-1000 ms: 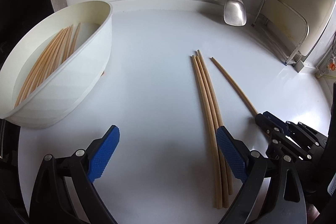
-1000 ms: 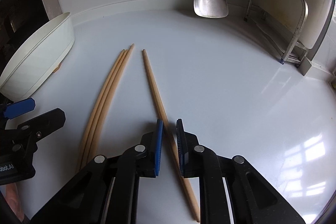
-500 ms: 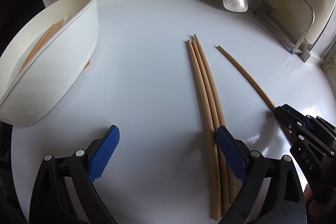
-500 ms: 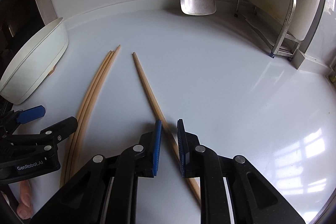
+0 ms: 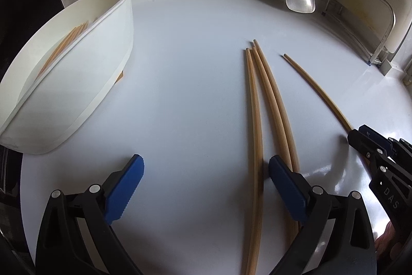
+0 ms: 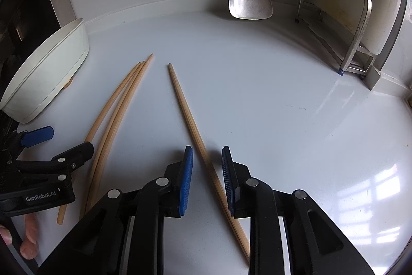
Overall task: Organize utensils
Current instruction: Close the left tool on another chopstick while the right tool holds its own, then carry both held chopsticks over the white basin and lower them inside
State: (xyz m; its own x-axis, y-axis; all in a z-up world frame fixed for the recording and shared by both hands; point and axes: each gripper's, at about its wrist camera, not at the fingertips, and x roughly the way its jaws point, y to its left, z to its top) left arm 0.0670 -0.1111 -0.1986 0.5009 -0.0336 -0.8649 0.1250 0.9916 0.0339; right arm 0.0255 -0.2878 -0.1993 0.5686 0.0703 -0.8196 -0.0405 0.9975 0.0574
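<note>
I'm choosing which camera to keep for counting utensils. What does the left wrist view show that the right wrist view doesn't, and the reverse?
Only the left wrist view looks into the white oval plastic tub, showing wooden chopsticks lying inside.

Only the right wrist view shows the single wooden chopstick lying between the blue pads of the right hand-held gripper, untouched, jaws just opened.

Both show three loose wooden chopsticks on the white counter and the hanging metal spatula.

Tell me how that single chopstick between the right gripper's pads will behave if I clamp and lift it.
The single chopstick looks thin, stiff and probably light. Gripped near one end by the right gripper, whose jaws have just been opening around it, it may pivot and droop. It looks round, so on the glossy counter a nudge may roll it.
</note>
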